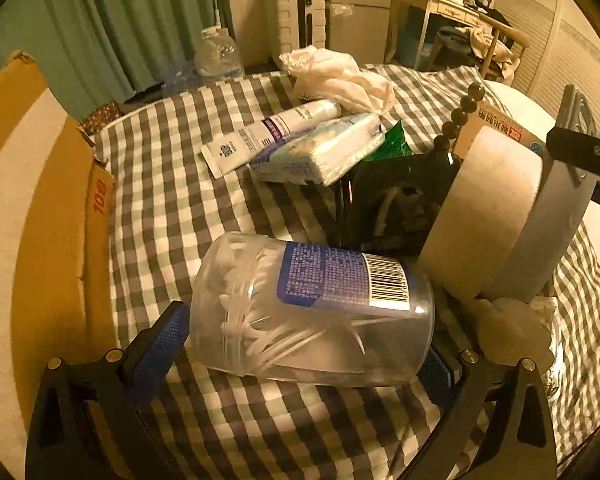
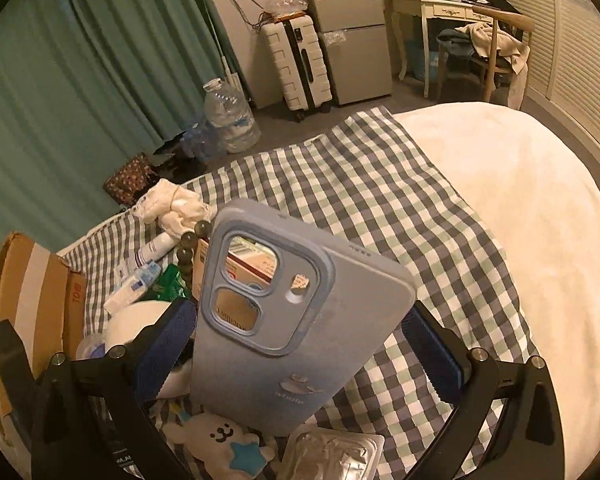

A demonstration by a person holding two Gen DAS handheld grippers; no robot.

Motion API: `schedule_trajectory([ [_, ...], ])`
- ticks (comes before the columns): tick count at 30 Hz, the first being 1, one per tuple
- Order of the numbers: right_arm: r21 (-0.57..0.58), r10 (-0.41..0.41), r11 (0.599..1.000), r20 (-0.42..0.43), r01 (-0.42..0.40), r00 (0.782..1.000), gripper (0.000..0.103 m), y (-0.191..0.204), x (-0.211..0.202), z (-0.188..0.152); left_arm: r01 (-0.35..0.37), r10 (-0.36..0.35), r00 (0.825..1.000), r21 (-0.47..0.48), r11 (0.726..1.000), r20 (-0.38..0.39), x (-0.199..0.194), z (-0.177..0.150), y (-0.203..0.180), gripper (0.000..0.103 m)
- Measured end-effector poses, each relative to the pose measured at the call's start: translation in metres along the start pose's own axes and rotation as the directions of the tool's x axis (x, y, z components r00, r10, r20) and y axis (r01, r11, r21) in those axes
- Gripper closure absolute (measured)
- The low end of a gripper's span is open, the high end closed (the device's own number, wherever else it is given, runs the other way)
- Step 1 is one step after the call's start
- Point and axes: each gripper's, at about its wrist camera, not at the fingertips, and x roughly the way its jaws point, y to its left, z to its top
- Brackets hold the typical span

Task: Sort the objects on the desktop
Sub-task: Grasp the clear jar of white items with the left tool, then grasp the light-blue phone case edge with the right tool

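Observation:
A clear jar of cotton swabs [image 1: 312, 312] with a blue label lies on its side on the checked cloth [image 1: 172, 200]. My left gripper [image 1: 304, 340] is shut on it, one blue pad at each end. A pale blue phone case [image 2: 300, 320] stands tilted upright above the cloth, with my right gripper [image 2: 302, 314] shut on its edges. In the left wrist view the same phone case [image 1: 560, 208] rises at the right, behind a toilet paper roll [image 1: 488, 208].
Past the jar lie a white tube [image 1: 268, 132], a tissue pack [image 1: 320, 152], a green packet [image 1: 396, 140], a black container [image 1: 392, 200], a bead string [image 1: 460, 112] and crumpled white cloth [image 1: 340, 76]. A cardboard box [image 1: 40, 200] stands at the left. Plush toy [image 2: 220, 440] and blister pack [image 2: 332, 456] lie near.

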Motion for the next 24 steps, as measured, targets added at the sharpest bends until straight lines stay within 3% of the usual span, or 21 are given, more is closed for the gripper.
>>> schedule_trajectory([
  [2, 0.006, 0.014, 1.000, -0.006, -0.014, 1.000, 0.002, -0.002, 0.001, -0.001, 0.025, -0.025, 1.000, -0.010, 1.000, 0.006, -0.001, -0.002, 0.001, 0.011],
  [8, 0.006, 0.061, 0.998, -0.053, -0.060, 0.997, 0.015, -0.003, 0.005, -0.002, 0.016, -0.015, 1.000, -0.024, 1.000, 0.017, -0.008, -0.003, 0.007, 0.012],
  [13, -0.035, 0.074, 0.997, -0.024, -0.075, 0.997, 0.020, 0.002, -0.006, -0.005, 0.000, 0.001, 0.999, -0.018, 1.000, 0.038, -0.021, 0.003, 0.008, 0.013],
  [16, -0.063, 0.090, 0.994, 0.003, -0.090, 0.996, 0.032, 0.006, -0.016, -0.005, 0.004, -0.004, 0.999, -0.010, 1.000, 0.053, -0.029, 0.001, 0.006, 0.014],
  [24, -0.138, 0.107, 0.985, 0.042, -0.101, 0.993, 0.033, 0.018, -0.035, -0.011, 0.002, 0.000, 0.998, -0.036, 0.999, 0.056, -0.044, -0.006, 0.005, 0.014],
])
